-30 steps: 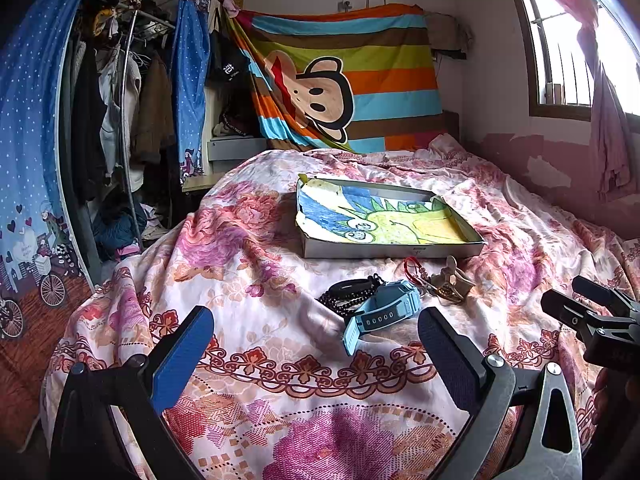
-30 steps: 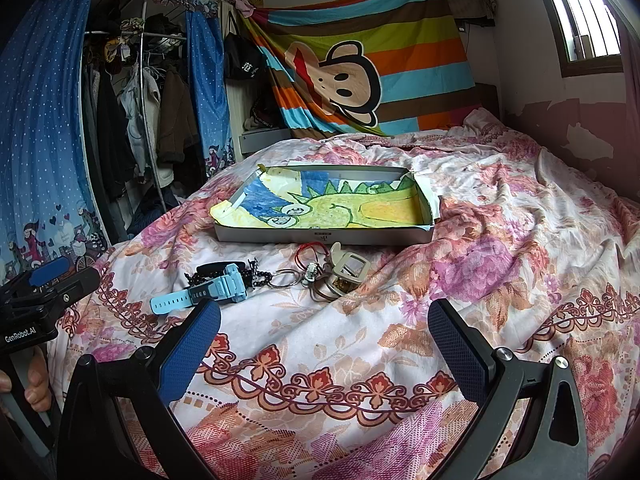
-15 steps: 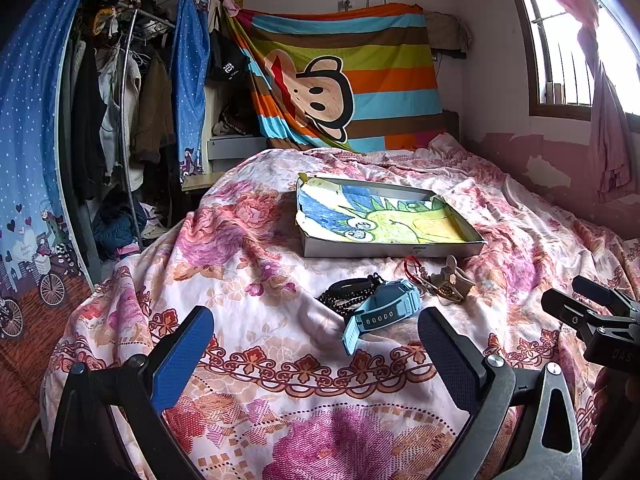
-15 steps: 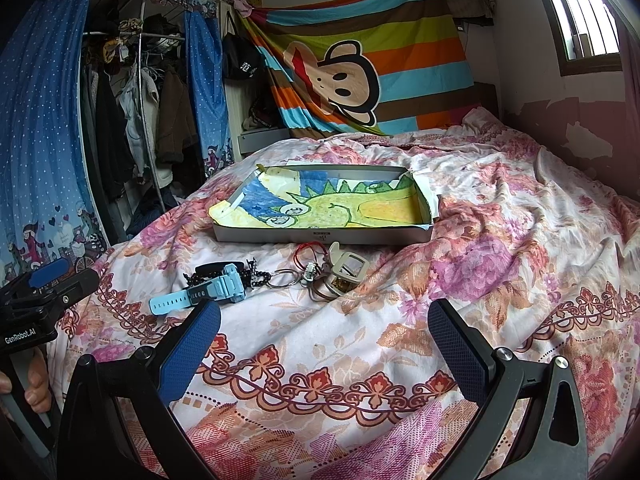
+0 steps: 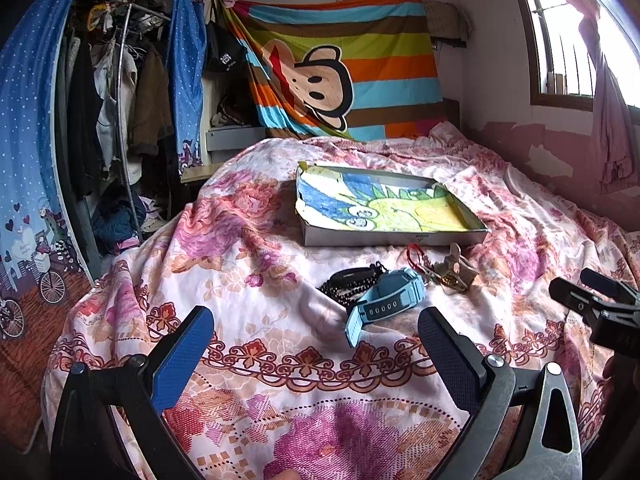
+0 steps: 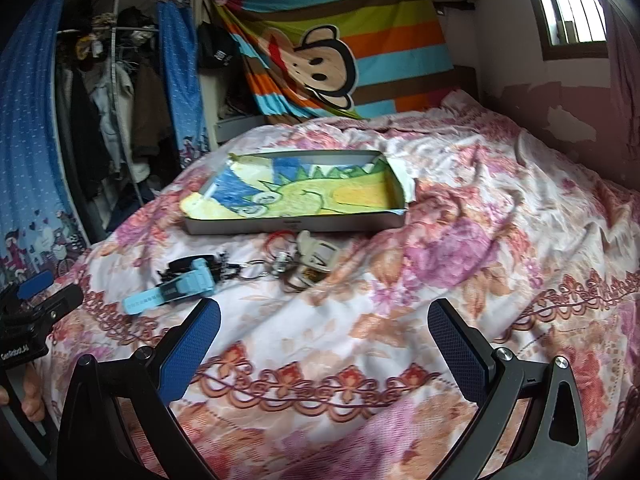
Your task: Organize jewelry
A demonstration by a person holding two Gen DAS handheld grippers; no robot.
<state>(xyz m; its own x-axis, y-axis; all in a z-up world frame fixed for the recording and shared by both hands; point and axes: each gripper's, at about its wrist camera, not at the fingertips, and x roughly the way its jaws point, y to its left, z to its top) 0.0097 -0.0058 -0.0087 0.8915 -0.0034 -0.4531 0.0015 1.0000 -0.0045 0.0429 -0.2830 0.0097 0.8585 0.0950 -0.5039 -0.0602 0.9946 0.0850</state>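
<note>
the left gripper hangs above the floral bedspread with its two blue-padded fingers spread wide and nothing between them, and the right gripper is held the same way, wide apart and empty; both sit short of the jewelry, which suggests no piece has been chosen yet. the jewelry lies in a loose cluster on the bedspread just in front of the shallow grey tray: a light blue watch lies partly over a dark beaded bracelet, and to its right sit a red cord and a small heap of pale and brassy pieces, too tangled to name one by one (a metal ring links some of them in the right wrist view). the pieces seem gathered near the tray's front wall so that each needs only a short carry into it. the tray is lined with a crayon drawing of a green spiky creature on blue and yellow, the paper curling over its walls, and no jewelry shows inside it. the watch lies nearest the left gripper, so it looks the likeliest first pick.
</note>
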